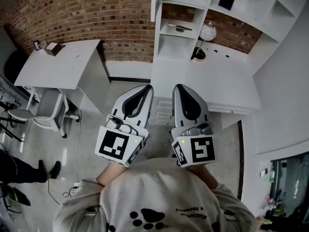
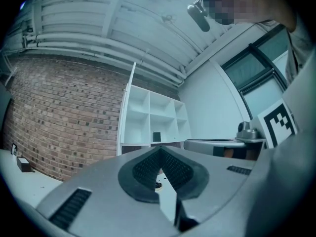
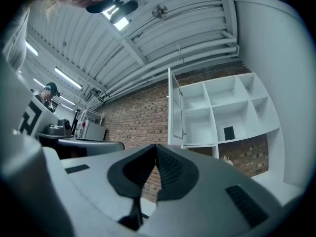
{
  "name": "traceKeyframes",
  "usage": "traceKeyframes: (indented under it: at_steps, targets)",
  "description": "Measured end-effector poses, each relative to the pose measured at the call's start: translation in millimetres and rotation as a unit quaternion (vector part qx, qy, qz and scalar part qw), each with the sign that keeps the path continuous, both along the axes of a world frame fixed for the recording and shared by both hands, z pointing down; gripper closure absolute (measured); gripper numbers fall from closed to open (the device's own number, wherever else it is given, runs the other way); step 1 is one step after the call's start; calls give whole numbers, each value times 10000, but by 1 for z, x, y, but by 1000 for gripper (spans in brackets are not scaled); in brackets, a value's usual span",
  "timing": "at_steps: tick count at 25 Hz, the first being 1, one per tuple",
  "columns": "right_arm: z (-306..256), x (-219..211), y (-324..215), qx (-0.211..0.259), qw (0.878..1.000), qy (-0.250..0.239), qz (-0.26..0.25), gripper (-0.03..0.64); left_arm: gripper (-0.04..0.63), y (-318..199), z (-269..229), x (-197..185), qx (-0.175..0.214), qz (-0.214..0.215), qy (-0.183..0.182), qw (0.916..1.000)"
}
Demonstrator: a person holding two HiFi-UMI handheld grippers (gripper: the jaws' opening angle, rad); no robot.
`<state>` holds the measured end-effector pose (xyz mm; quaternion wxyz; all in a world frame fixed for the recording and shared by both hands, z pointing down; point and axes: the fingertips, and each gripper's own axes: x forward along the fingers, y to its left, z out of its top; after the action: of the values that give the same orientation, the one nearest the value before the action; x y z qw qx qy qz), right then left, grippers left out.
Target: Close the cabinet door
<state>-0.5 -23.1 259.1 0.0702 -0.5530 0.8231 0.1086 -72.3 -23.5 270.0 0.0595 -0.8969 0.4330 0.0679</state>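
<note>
Facing cabinet (image 1: 212, 86) from well back; task not begun. Door (image 3: 176, 112) stands wide open, edge-on, at left side of upper shelves, well apart from both grippers. Left gripper (image 1: 146, 88) and right gripper (image 1: 179, 87) held side by side near chest, both clenched on nothing. Left to do: reach door, push it flat over shelves.

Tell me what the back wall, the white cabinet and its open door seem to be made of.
The back wall looks like bare brick: matte red-brown, mortar joints visible. The white cabinet is probably painted or laminated board: smooth flat panels, crisp edges, no grain. The open door seems the same white board, a thin flat panel; its core cannot be told.
</note>
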Motion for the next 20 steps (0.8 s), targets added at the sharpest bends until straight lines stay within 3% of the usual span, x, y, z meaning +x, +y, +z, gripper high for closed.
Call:
traceKeyframes:
  at_steps: [20]
  targets:
    - [0, -9, -78, -22, 10000, 15, -5, 598, 588, -79, -11, -8, 68, -12, 105, 9999]
